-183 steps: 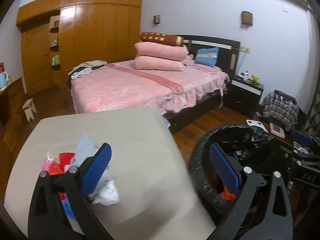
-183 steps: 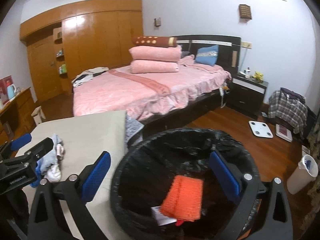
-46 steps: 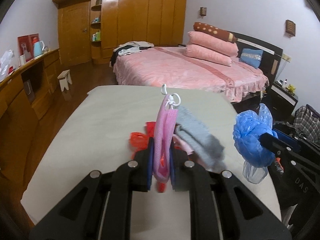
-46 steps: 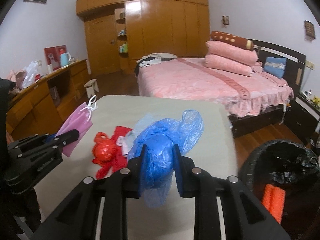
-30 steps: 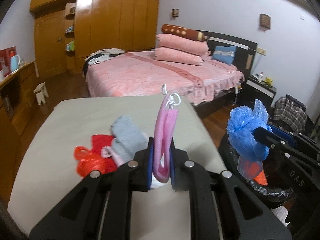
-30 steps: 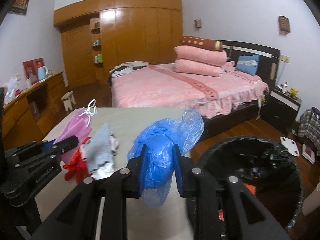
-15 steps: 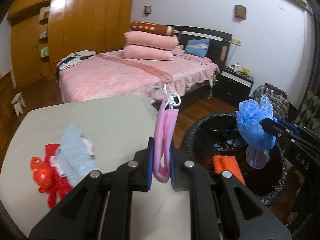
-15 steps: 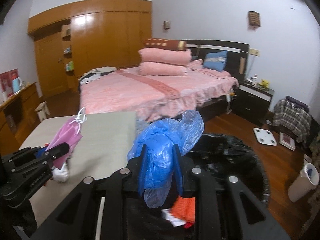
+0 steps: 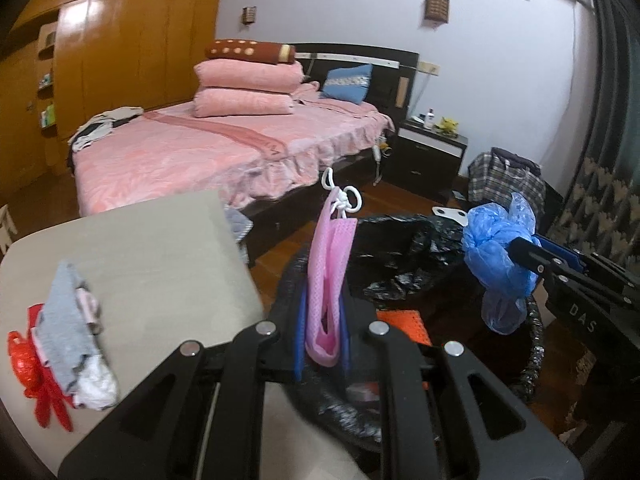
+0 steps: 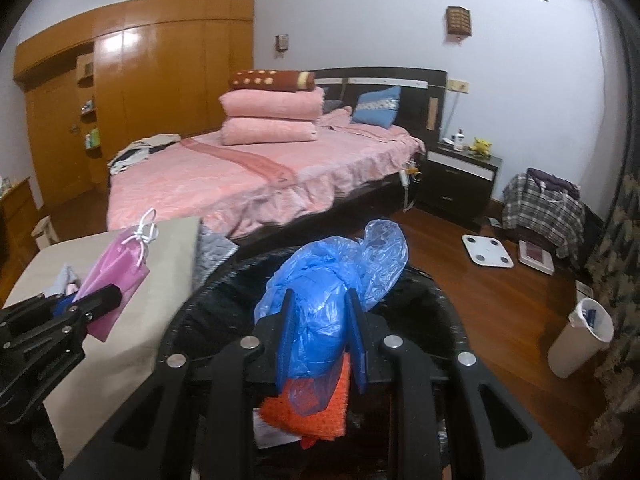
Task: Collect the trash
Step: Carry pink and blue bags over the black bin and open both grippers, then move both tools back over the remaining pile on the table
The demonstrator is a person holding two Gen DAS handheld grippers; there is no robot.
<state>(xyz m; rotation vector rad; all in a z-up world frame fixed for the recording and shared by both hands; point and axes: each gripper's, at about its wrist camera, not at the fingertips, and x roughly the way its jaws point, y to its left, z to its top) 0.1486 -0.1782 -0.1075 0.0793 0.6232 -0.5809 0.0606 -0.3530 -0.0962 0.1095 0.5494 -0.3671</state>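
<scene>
My left gripper [image 9: 322, 316] is shut on a flat pink mesh bag [image 9: 330, 276] with a white tied cord, held upright over the near rim of the black-lined trash bin [image 9: 404, 264]. My right gripper [image 10: 322, 332] is shut on a crumpled blue plastic bag [image 10: 332, 276], hanging over the bin's opening [image 10: 432, 312]. Inside the bin lies an orange mesh piece [image 10: 320, 408] beside a white scrap. On the grey table [image 9: 160, 256] remain a grey cloth [image 9: 64, 320], a red plastic bag [image 9: 28, 356] and a white wad [image 9: 96, 388].
A pink bed [image 10: 248, 176] stands behind the table and bin. On the wooden floor to the right are a white scale [image 10: 486, 250], a checked bag [image 10: 544, 204] and a small white bin [image 10: 580, 336]. A dark nightstand [image 10: 460, 184] sits by the bed.
Both grippers have swung right from the table to the trash bin, carrying the pink bag and the blue bag. The trash left on the table has slid to the left of the view.
</scene>
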